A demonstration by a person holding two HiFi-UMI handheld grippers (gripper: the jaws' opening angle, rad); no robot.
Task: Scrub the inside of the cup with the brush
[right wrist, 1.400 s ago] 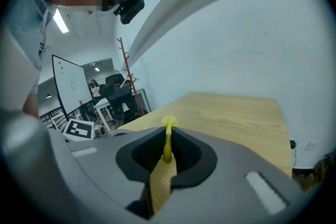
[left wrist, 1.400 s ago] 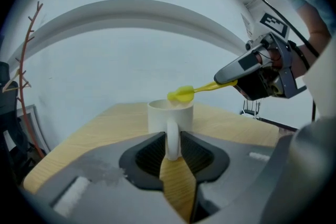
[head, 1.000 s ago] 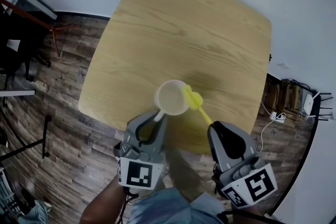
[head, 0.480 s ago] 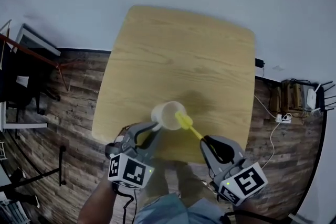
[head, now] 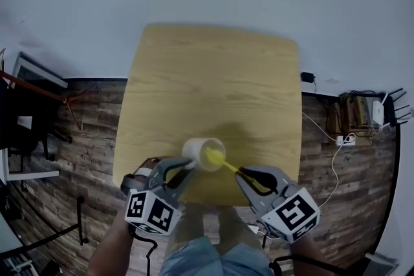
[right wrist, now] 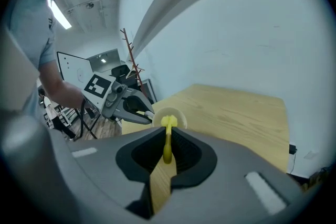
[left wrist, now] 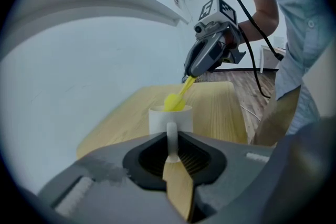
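I am clamping my left hand-held gripper (left wrist: 171,140) on the cup (head: 196,149) handle, steadying it by the tabletop's (head: 213,87) near edge. My right hand-held gripper (right wrist: 166,147) is pinching the brush (head: 212,156), angling its yellow head inside for scrubbing.

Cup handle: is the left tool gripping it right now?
Yes, in the left gripper view the left tool's jaws are closed on the white handle of the cup.
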